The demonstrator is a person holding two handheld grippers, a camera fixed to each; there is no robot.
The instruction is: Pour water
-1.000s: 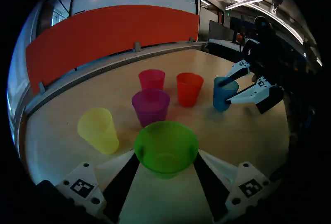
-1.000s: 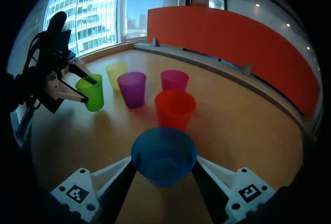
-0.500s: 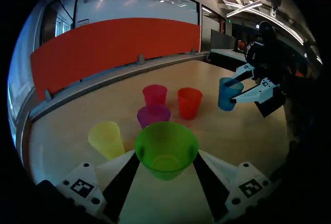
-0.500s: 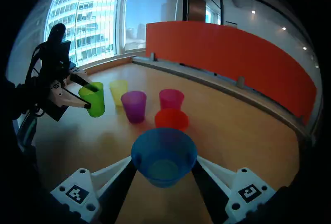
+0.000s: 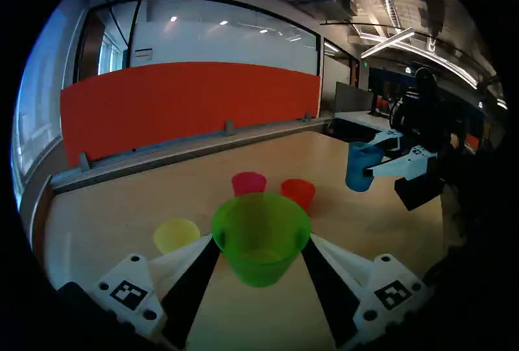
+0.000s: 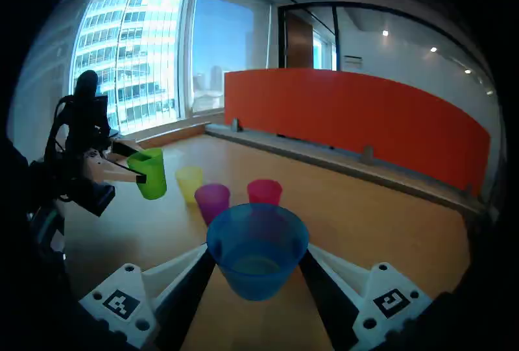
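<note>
The left tool [image 5: 261,254] squeezes the green cup [image 5: 261,231] and the right tool [image 6: 257,260] squeezes the blue cup [image 6: 257,241], both held above the surface [image 5: 363,221]. The rims are well apart, so a hasty tilt could miss and wet the wood, or a smooth cup could slip.

I'm working in an open-plan office: long wooden desk [image 5: 117,208], orange divider panel [image 5: 188,101], glass partition wall [image 5: 214,39], ceiling strip lights [image 5: 389,39], high-rise windows [image 6: 123,59].
</note>
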